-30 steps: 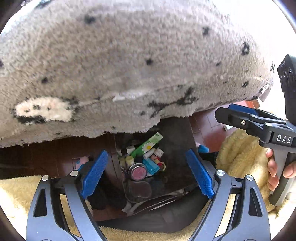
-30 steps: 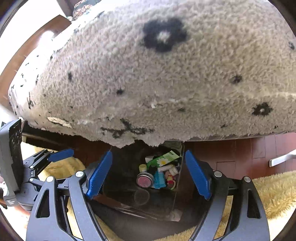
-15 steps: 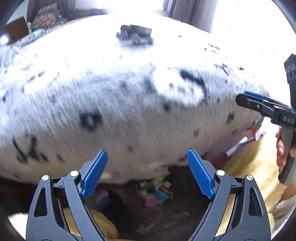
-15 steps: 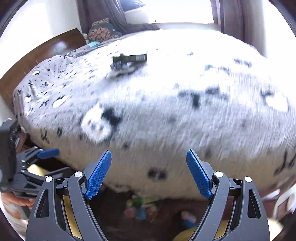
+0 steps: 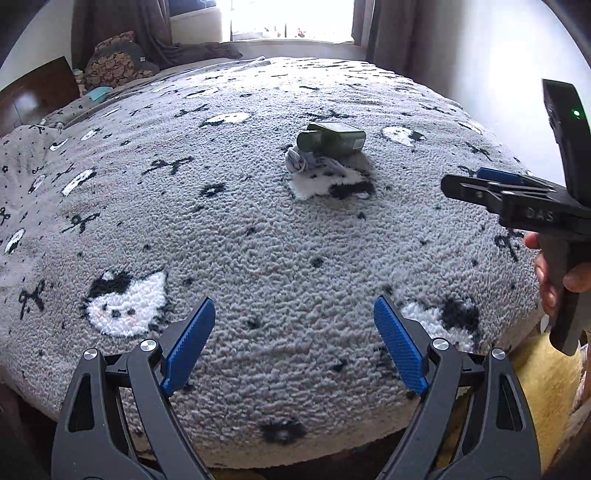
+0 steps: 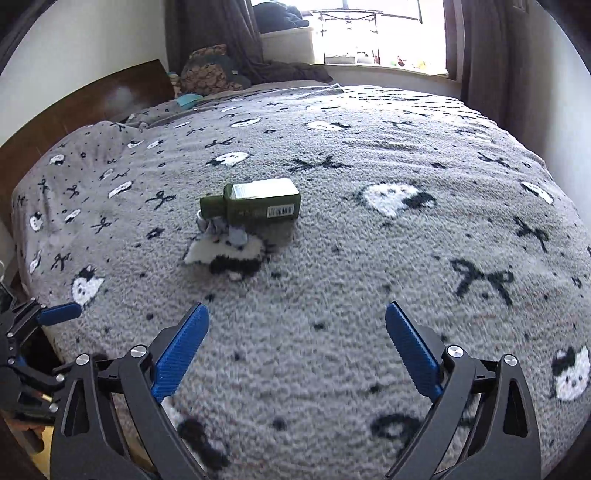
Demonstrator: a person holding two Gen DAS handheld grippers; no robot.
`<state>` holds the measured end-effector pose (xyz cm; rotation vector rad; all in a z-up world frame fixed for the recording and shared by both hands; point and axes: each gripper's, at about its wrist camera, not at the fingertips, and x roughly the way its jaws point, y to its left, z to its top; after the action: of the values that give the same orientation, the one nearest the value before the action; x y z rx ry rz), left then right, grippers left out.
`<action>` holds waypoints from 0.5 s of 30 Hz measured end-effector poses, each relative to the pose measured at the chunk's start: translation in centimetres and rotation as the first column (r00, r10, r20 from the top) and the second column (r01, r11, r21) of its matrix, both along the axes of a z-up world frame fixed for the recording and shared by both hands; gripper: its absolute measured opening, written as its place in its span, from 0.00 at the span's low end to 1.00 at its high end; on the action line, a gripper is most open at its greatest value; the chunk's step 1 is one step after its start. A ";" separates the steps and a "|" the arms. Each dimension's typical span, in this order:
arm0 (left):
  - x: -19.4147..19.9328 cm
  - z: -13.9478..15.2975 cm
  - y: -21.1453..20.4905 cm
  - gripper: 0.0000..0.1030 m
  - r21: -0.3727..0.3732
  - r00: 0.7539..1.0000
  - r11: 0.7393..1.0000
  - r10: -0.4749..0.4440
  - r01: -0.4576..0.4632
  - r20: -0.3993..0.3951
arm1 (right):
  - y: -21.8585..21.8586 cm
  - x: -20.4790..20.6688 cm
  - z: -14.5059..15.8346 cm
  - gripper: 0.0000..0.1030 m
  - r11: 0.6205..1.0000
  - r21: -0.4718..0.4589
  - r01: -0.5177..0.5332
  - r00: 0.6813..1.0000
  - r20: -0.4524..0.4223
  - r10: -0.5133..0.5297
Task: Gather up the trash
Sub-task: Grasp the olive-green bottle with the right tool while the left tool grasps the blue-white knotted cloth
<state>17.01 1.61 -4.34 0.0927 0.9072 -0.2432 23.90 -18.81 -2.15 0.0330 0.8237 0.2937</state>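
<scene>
A dark green bottle (image 5: 332,142) (image 6: 255,205) lies on its side in the middle of a bed covered by a grey blanket with cat faces and bows (image 5: 258,240) (image 6: 369,240). A small crumpled grey-white scrap (image 5: 308,162) (image 6: 223,230) sits against the bottle's near side. My left gripper (image 5: 294,345) hangs open over the bed's near edge, well short of the bottle, nothing between its blue pads. My right gripper (image 6: 297,347) is also short of the bottle; its jaws are opening and hold nothing. It shows at the right of the left wrist view (image 5: 476,181), gripped by a hand (image 5: 554,273).
A wooden headboard (image 6: 92,99) and pillows (image 6: 210,72) lie at the far left. Curtains (image 5: 147,26) frame a bright window (image 5: 288,18) beyond the bed. A yellow fluffy rug (image 5: 543,384) lies on the floor at the lower right.
Both grippers rose from the dark bin of trash under the bed's edge to above the blanket. The bin has dropped out of view; the bottle and scrap are in sight. The right jaws widened.
</scene>
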 end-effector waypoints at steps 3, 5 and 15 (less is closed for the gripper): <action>1.3 -0.3 0.0 0.80 -0.011 1.000 1.000 0.010 -0.010 -0.004 | 1.1 2.8 -0.3 0.97 1.000 -0.007 0.003 1.000 0.002 -0.003; 2.0 -0.4 0.1 0.80 -0.023 1.000 1.000 0.014 -0.015 -0.010 | 2.1 4.9 -0.7 0.97 1.000 -0.004 -0.004 1.000 -0.004 0.004; 3.1 -1.0 0.5 0.80 -0.025 1.000 1.000 0.014 -0.014 -0.010 | 4.6 10.6 -3.2 0.97 0.996 0.075 -0.043 0.998 -0.050 0.047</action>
<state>20.09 2.10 -5.29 0.0618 0.9138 -0.2422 34.45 -14.24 -5.32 0.0920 0.8654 0.3672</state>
